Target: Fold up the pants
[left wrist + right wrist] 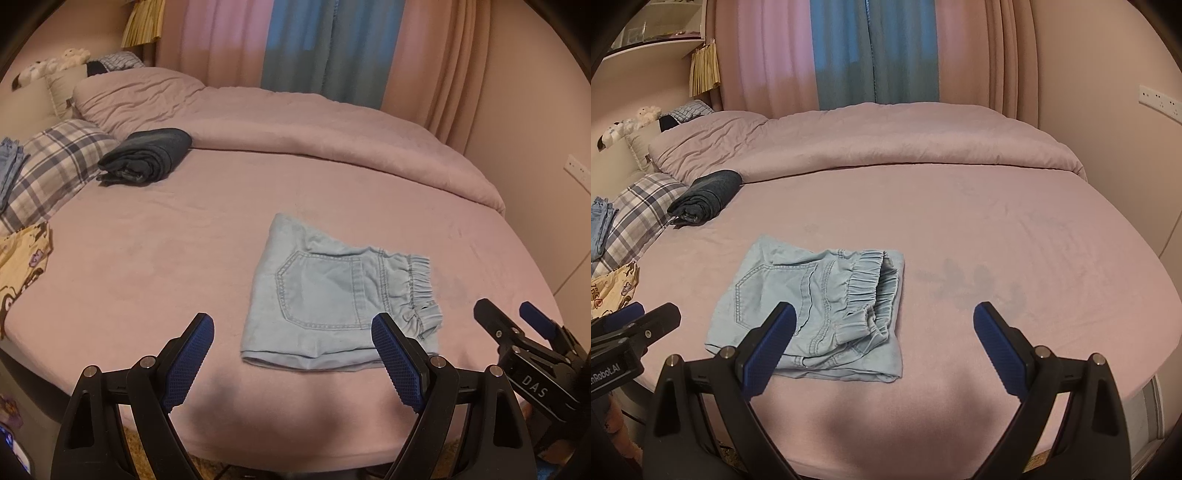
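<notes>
Light blue denim shorts (332, 295) lie folded flat on the pink bed sheet (166, 266), back pocket up, elastic waistband at the right. They also show in the right wrist view (812, 306). My left gripper (291, 325) is open and empty, held above the bed's near edge just in front of the shorts. My right gripper (882, 314) is open and empty, to the right of the left one, its left finger over the shorts' near edge. The right gripper also shows in the left wrist view (506, 314); the left one in the right wrist view (646, 314).
A dark folded garment (147, 155) lies at the back left by a plaid pillow (51, 170). A yellow printed cloth (22, 258) lies at the left edge. A rolled pink duvet (314, 122) runs along the far side. Curtains (314, 44) hang behind.
</notes>
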